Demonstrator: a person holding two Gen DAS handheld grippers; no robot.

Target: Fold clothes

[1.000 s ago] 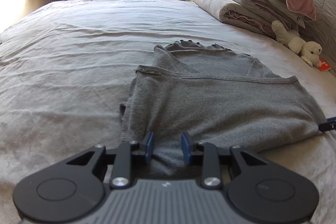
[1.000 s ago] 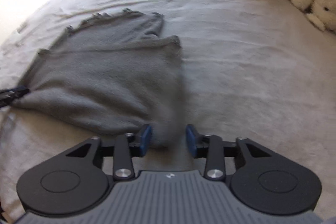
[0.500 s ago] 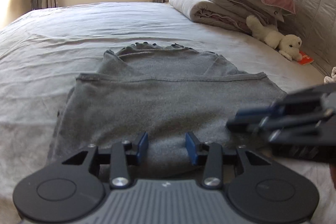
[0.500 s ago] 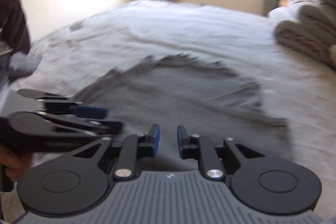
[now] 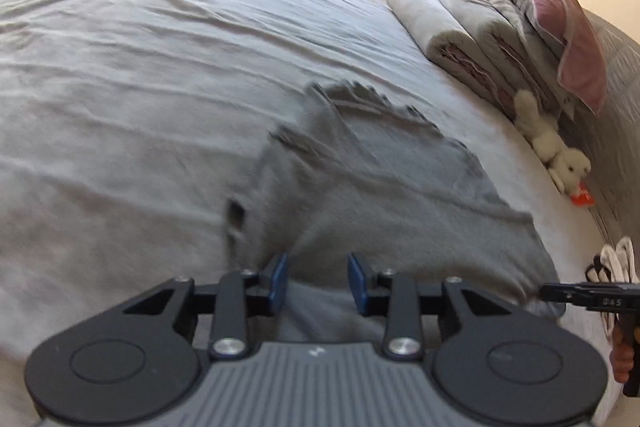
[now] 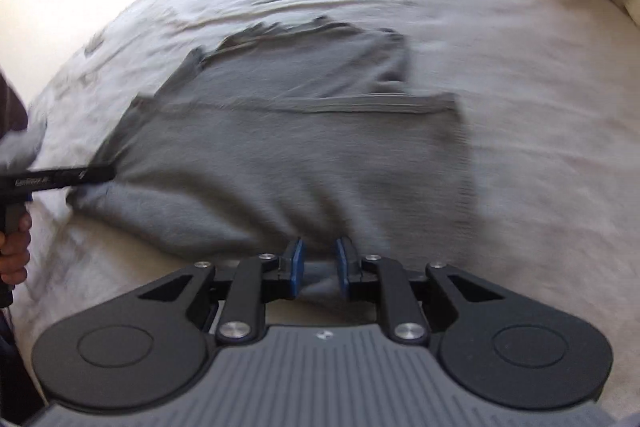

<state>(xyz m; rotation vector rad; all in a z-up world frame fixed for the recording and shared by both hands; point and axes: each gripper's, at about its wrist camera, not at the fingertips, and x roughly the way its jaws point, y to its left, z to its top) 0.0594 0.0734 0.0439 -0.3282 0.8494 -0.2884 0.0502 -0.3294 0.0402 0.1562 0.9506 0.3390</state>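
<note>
A grey knit garment (image 5: 384,195) lies folded on the grey bed sheet (image 5: 140,75); it also shows in the right wrist view (image 6: 288,155). My left gripper (image 5: 318,281) is open, with the garment's near left edge between its blue pads. My right gripper (image 6: 319,263) has its jaws partly open around the garment's near edge, cloth bunched between the pads. The right gripper's fingers (image 5: 580,297) show at the garment's right corner in the left view. The left gripper's fingers (image 6: 60,179) show at its left corner in the right view.
Folded quilts and a pink pillow (image 5: 520,19) are stacked at the bed's head on the right, with a white plush toy (image 5: 556,151) below them. A small orange item (image 5: 582,197) lies beside the toy. The sheet (image 6: 540,75) extends to the right of the garment.
Both grippers have swung apart from the garment's middle to its near edge, left toward the left corner, right toward the right. Both views are motion-blurred.
</note>
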